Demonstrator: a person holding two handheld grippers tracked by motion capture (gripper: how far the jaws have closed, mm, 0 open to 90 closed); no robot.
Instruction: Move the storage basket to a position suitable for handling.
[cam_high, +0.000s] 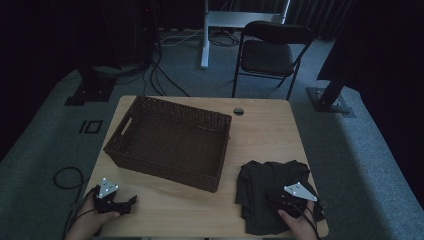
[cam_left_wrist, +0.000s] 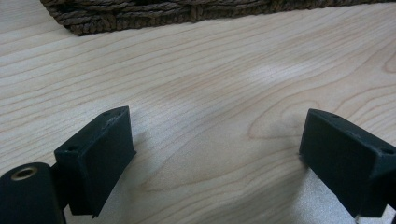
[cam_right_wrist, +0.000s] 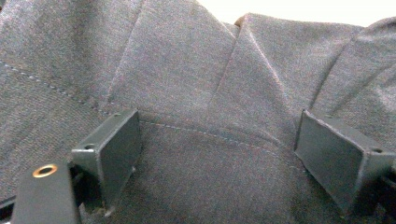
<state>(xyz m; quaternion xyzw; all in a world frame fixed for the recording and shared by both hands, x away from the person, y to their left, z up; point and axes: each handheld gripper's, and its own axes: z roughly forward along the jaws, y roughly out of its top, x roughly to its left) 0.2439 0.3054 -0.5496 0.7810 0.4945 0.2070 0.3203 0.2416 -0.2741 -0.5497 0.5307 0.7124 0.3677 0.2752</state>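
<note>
Garment, dark, crumpled, lies directly under my right gripper, at table's near right corner. Right jaws spread wide, straddling stitched seam and raised fold just ahead; nothing gripped yet. My left gripper sits well apart over bare wood, jaws equally wide, empty. Wicker basket stands just ahead of left gripper, ahead and left of right. Right hand nearer cloth; I judge pinching fold comes next.
</note>
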